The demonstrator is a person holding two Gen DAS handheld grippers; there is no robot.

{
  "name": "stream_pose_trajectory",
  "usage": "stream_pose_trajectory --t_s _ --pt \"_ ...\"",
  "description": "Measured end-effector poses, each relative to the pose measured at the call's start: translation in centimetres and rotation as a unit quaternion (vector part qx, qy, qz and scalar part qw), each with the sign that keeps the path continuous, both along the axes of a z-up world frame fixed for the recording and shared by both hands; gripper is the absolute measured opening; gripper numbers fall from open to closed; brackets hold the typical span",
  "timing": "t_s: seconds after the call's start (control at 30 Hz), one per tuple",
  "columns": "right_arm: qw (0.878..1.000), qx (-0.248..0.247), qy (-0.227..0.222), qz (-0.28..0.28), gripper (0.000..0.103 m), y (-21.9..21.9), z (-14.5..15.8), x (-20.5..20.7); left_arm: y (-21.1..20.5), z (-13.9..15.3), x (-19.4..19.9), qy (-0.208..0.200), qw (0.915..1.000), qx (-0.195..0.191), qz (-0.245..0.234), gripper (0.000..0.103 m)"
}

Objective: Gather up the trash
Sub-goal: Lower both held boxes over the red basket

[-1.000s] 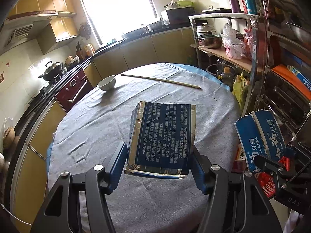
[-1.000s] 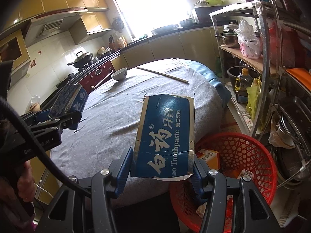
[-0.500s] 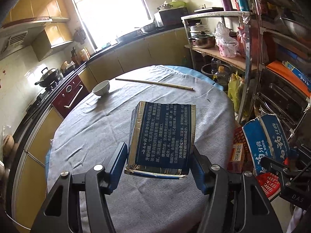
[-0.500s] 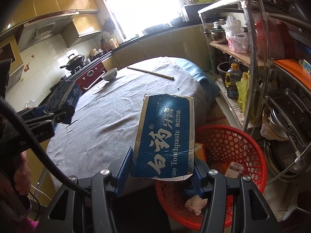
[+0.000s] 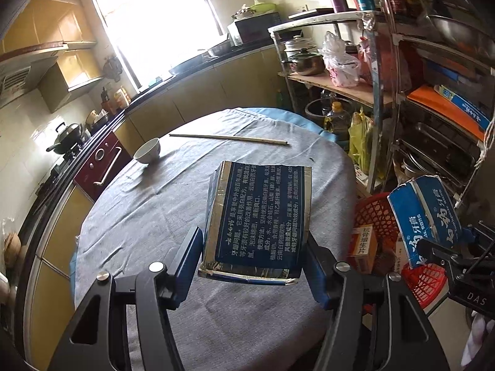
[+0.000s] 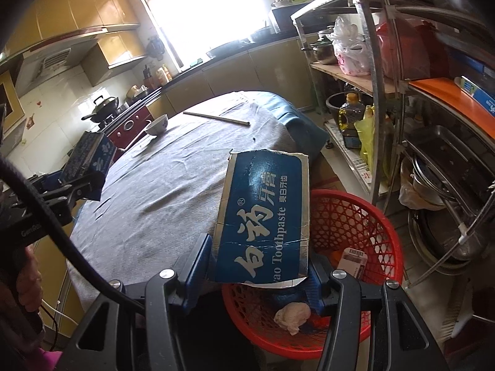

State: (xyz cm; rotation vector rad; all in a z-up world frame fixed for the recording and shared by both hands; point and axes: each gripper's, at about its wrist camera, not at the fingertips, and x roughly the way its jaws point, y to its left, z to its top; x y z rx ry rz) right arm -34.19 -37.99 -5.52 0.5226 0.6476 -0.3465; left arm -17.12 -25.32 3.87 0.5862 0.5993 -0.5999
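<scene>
My left gripper [image 5: 252, 236] is shut on a dark blue carton [image 5: 260, 213] with white print, held tilted above the grey tablecloth [image 5: 148, 216]. My right gripper [image 6: 258, 253] is shut on a flattened blue toothpaste box [image 6: 263, 216], which hangs over the near left rim of a red plastic basket [image 6: 374, 213]. The basket stands on the floor just right of the table. In the right wrist view the left gripper [image 6: 80, 182] shows at the far left with its carton [image 6: 89, 157]. In the left wrist view the right gripper [image 5: 439, 244] carries the toothpaste box [image 5: 423, 216] above the basket [image 5: 423, 281].
The basket holds a crumpled tissue [image 6: 292, 315], a white barcoded box [image 6: 351, 259] and an orange box [image 5: 362, 244]. A white bowl [image 5: 148, 151] and chopsticks [image 5: 229, 138] lie at the table's far side. A crowded metal rack [image 5: 377, 92] stands close on the right.
Both grippers have shifted right with their boxes still gripped. The red basket has come further into both views, and the toothpaste box now hangs over its rim.
</scene>
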Motion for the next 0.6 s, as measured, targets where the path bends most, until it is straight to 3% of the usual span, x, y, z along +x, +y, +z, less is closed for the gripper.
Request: stream_pose_trajectory --t_s 0.6 --pt "1.0 0.013 0.002 -0.022 0.058 -1.4 -0.8 -1.6 -2.3 -0.9 -1.9 0.002 0.9992 0.018 -0.036 0.064"
